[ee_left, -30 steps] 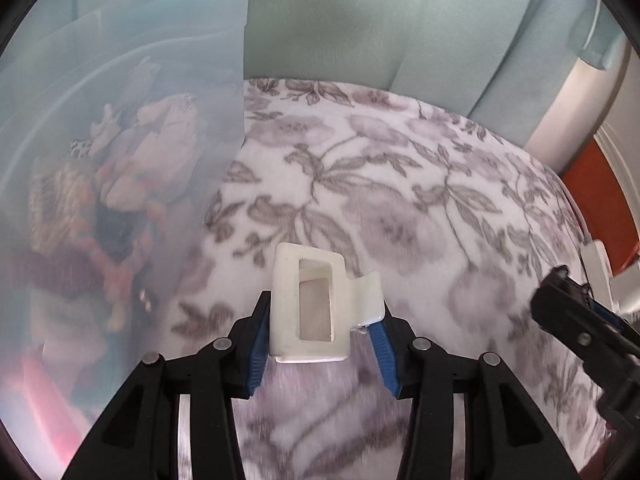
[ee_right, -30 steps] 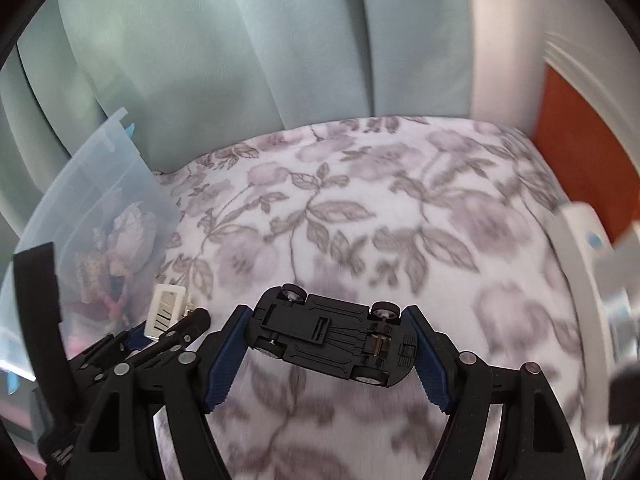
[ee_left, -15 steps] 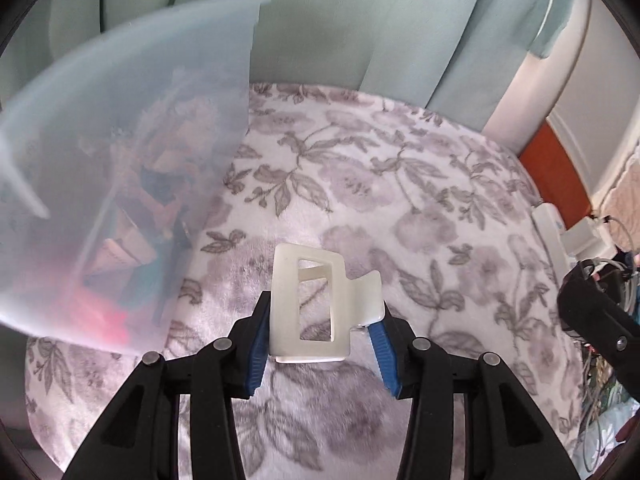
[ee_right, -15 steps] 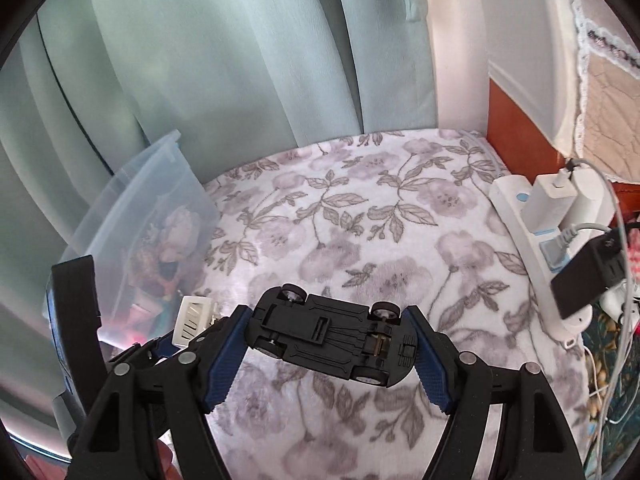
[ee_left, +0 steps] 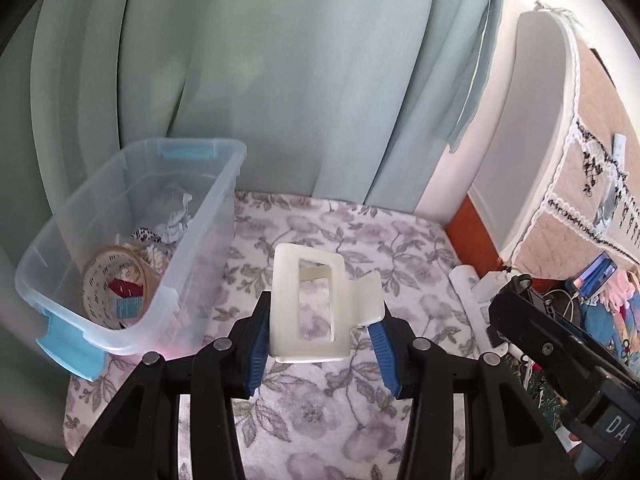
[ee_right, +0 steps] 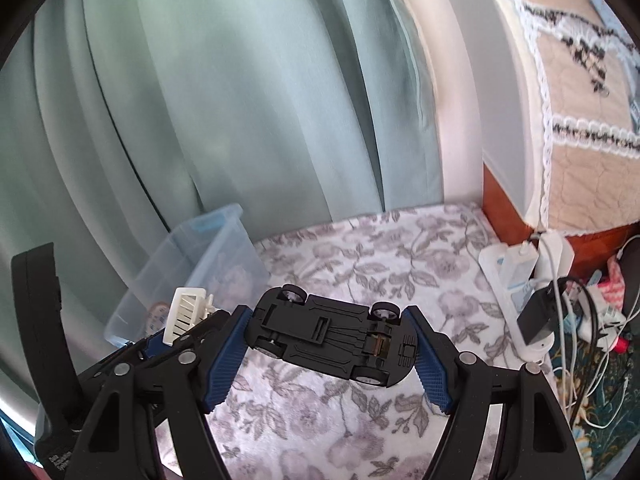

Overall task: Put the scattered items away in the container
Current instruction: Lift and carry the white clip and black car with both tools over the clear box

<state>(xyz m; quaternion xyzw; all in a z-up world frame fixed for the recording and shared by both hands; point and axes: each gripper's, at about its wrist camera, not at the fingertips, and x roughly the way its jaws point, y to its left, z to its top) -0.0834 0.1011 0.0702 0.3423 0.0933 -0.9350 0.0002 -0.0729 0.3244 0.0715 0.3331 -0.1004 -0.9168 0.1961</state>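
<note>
My left gripper (ee_left: 318, 330) is shut on a white hair claw clip (ee_left: 308, 300), held above the floral blanket to the right of the clear plastic bin (ee_left: 120, 332). The bin holds a roll of patterned tape and several fabric items. My right gripper (ee_right: 330, 354) is shut on a black toy car (ee_right: 332, 338), held underside up above the blanket. In the right wrist view the left gripper and its clip (ee_right: 186, 312) show at lower left, with the bin (ee_right: 208, 252) behind them.
A floral blanket (ee_left: 340, 420) covers the surface. A white power strip (ee_right: 516, 280) with plugs and tangled cables lies at the right edge. Green curtains (ee_left: 280, 80) hang behind. A quilted cover (ee_right: 580, 120) is at the far right.
Both grippers have risen and pulled back from the blanket with their items held. The bin, seen from the side before, now shows from above with its inside in view.
</note>
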